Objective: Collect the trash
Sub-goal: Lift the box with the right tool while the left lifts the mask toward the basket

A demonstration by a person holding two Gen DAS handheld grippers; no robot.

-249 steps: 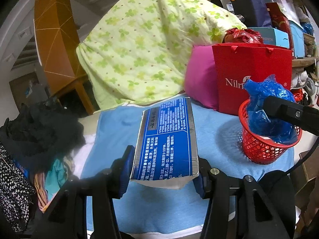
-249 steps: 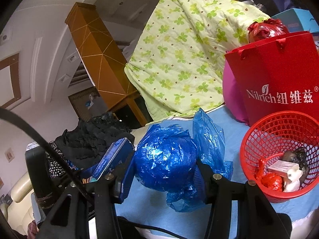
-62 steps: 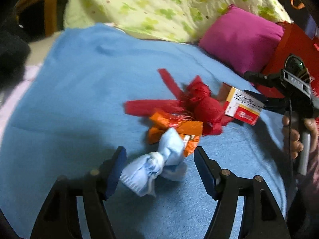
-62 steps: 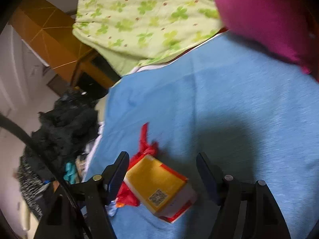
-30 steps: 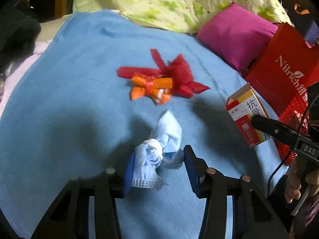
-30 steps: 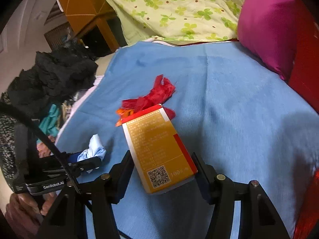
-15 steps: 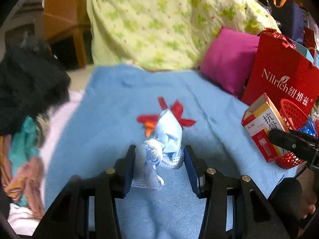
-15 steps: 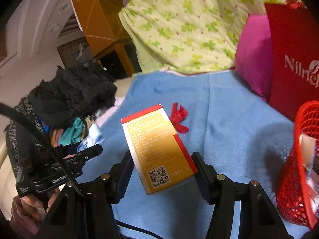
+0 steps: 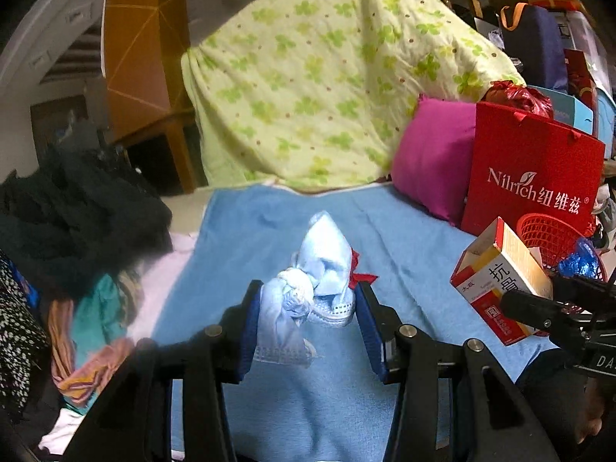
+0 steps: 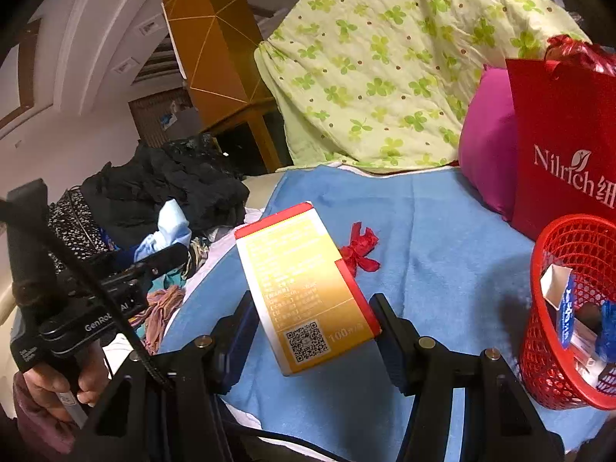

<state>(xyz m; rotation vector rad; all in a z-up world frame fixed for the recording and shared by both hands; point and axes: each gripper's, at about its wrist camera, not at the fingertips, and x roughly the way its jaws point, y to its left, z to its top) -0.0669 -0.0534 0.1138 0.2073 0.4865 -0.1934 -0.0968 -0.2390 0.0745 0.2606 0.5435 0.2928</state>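
Both pieces of trash are now lifted off the blue blanket (image 9: 404, 238): left gripper (image 9: 308, 308) clamps the knotted face mask (image 9: 312, 281), right gripper (image 10: 312, 319) the medicine box (image 10: 304, 288). Carrying step; next, release over the red basket (image 10: 569, 308) at the blanket's right edge. Red wrapper (image 10: 360, 250) remains mid-blanket. Basket's right side cut off.

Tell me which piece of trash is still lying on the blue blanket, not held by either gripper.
The red crumpled wrapper. It lies loose on the blue blanket, while the knotted light-blue mask sits in the left gripper and the yellow-and-red box in the right gripper.
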